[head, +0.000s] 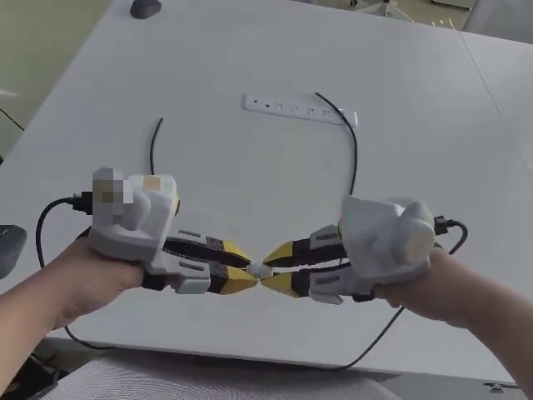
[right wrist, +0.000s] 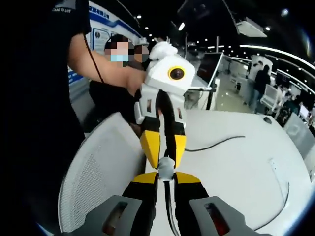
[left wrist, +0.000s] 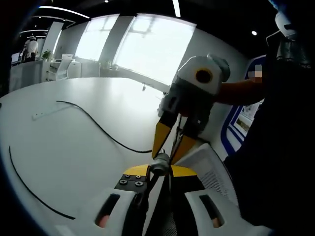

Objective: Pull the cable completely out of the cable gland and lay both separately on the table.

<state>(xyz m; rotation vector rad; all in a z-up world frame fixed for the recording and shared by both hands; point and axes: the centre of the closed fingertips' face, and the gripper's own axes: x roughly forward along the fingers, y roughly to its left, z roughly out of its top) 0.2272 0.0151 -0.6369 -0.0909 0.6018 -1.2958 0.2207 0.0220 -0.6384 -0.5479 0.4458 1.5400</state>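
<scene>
Above the near edge of the white table (head: pixel 250 175) my two grippers meet tip to tip. Between the tips sits a small pale grey cable gland (head: pixel 261 272), also seen as the gland (left wrist: pixel 160 164) in the left gripper view and the gland (right wrist: pixel 166 167) in the right gripper view. My left gripper (head: pixel 248 272) (left wrist: pixel 158 171) is shut on the gland. A thin black cable (right wrist: pixel 170 204) leaves the gland and runs back between the jaws of my right gripper (head: pixel 275 272) (right wrist: pixel 166 176), which is shut on it. Gland and cable are still joined.
A white power strip (head: pixel 300 109) lies at the table's middle, with a black lead (head: pixel 355 154) curving toward me. Another loose black cable (head: pixel 153 143) lies on the left, and a dark mouse (head: pixel 146 8) at the far edge. A white mesh chair back (right wrist: pixel 93 177) is just below the grippers.
</scene>
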